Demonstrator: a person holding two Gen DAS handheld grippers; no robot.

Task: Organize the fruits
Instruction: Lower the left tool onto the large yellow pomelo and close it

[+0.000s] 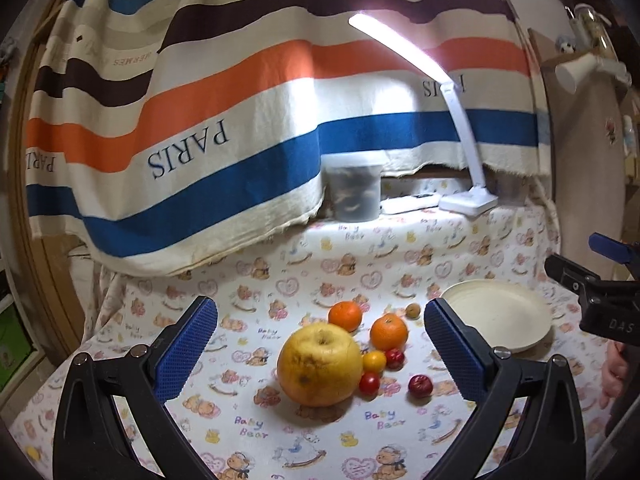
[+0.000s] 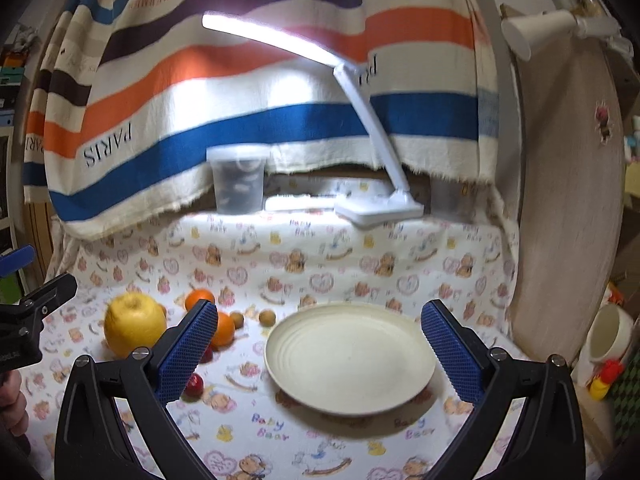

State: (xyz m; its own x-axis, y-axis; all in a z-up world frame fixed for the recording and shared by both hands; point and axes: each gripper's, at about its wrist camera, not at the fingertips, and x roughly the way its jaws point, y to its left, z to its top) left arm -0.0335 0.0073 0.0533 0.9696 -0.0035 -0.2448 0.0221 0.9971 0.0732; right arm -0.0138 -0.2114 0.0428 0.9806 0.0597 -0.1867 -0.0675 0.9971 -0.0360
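A big yellow pomelo (image 1: 319, 365) lies on the bear-print tablecloth, centred between the fingers of my open, empty left gripper (image 1: 320, 348). Behind and right of it lie two oranges (image 1: 345, 315) (image 1: 388, 332), a small yellow fruit (image 1: 374, 361), small red fruits (image 1: 369, 383) (image 1: 419, 385) and a small brown fruit (image 1: 412, 310). An empty cream plate (image 1: 498, 322) lies to the right. My right gripper (image 2: 318, 344) is open and empty above the plate (image 2: 350, 362); the pomelo (image 2: 135, 324) and oranges (image 2: 199, 298) lie to its left.
A white desk lamp (image 1: 468, 200) and a lidded plastic tub (image 1: 354, 192) stand at the table's back under a striped hanging cloth. A white mug (image 2: 608, 334) and a small red-and-yellow toy (image 2: 604, 380) sit off the table's right edge.
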